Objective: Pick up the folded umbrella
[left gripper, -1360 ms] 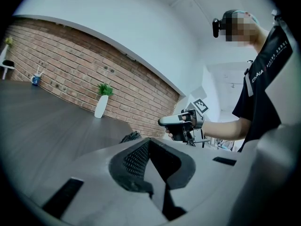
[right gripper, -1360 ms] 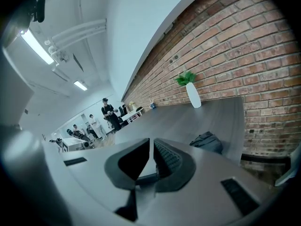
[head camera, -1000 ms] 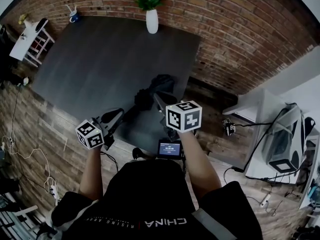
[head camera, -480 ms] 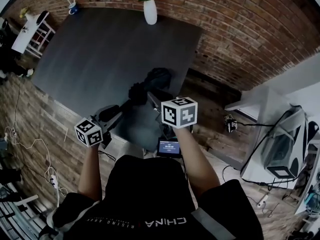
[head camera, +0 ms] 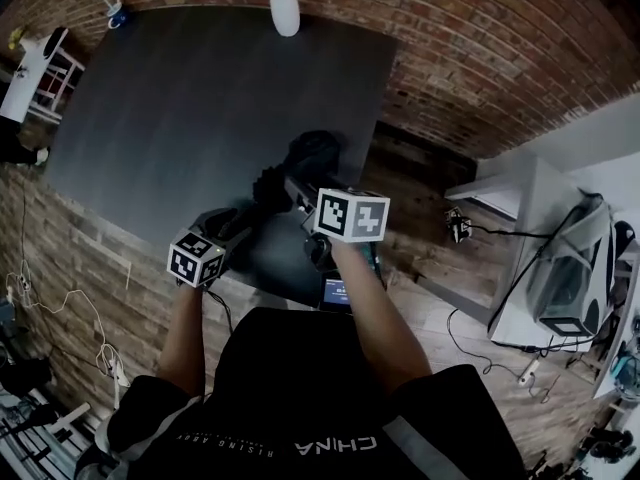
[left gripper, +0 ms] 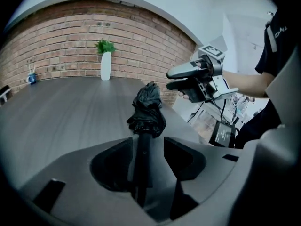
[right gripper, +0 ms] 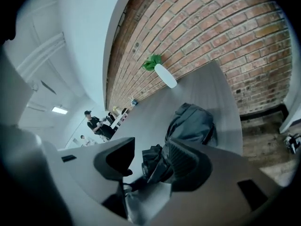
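— Where the left gripper (left gripper: 148,149) reaches in over the near edge of the dark grey tabletop (head camera: 180,98), what lies between its jaws?

— The straight black handle (left gripper: 142,157) of the folded umbrella (left gripper: 146,119). The jaws stand apart. The handle runs lengthwise through the gap, close against the left-hand jaw, with clear space between it and the right-hand one. I cannot tell whether it touches the left-hand jaw.

— And the rest of the umbrella?

— It lies flat on the tabletop, pointing away from that gripper. Just past the jaw tips the black cloth bunches into a loose bundle, wider than the handle.

— Further right, what of the other hand?

— The right gripper (right gripper: 149,157) is held at the near right, angled across toward the cloth end. Its jaws are apart too. In the right gripper view a crumpled fold of the umbrella's cloth shows in the gap, up against the right-hand jaw and well clear of the left-hand one. I see neither jaw pressing on it.

— So nothing is clamped?

— Neither pair is closed on the umbrella, which rests on the tabletop.

— What lies beyond?

— A black bag (head camera: 318,151) sits on the tabletop just behind the umbrella's cloth end, near the right edge. At the far edge a white vase (head camera: 285,10) with a green plant stands against the brick wall (head camera: 480,58), well apart from both grippers.
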Demonstrator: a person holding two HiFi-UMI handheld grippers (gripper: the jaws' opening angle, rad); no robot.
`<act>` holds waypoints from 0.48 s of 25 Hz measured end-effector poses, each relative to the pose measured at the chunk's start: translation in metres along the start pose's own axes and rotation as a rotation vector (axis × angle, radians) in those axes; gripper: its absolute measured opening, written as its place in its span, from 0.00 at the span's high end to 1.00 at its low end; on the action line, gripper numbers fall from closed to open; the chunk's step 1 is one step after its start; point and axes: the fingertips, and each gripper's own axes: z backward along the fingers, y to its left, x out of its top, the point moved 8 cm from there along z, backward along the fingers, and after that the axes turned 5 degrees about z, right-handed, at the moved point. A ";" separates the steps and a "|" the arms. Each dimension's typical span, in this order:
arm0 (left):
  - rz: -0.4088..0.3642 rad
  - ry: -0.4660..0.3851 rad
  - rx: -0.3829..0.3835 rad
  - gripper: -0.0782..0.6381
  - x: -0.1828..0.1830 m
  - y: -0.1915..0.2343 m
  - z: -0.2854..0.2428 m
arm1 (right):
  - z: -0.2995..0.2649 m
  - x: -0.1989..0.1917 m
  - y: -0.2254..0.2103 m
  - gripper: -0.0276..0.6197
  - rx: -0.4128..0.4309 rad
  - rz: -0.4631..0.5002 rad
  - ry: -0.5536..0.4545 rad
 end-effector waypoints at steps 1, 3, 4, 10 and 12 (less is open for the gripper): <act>-0.025 0.034 0.000 0.63 -0.001 0.003 -0.004 | -0.005 -0.002 -0.002 0.62 -0.020 -0.027 0.003; -0.065 0.086 -0.015 0.63 -0.003 0.006 -0.013 | -0.014 -0.009 -0.007 0.59 -0.066 -0.088 0.010; -0.076 0.101 -0.024 0.63 -0.004 0.007 -0.017 | -0.017 -0.013 -0.010 0.59 -0.093 -0.115 0.012; -0.108 0.152 -0.056 0.63 -0.006 0.013 -0.033 | -0.040 -0.025 -0.022 0.59 -0.190 -0.212 0.026; -0.122 0.175 -0.062 0.63 -0.008 0.014 -0.039 | -0.046 -0.027 -0.025 0.54 -0.223 -0.234 0.031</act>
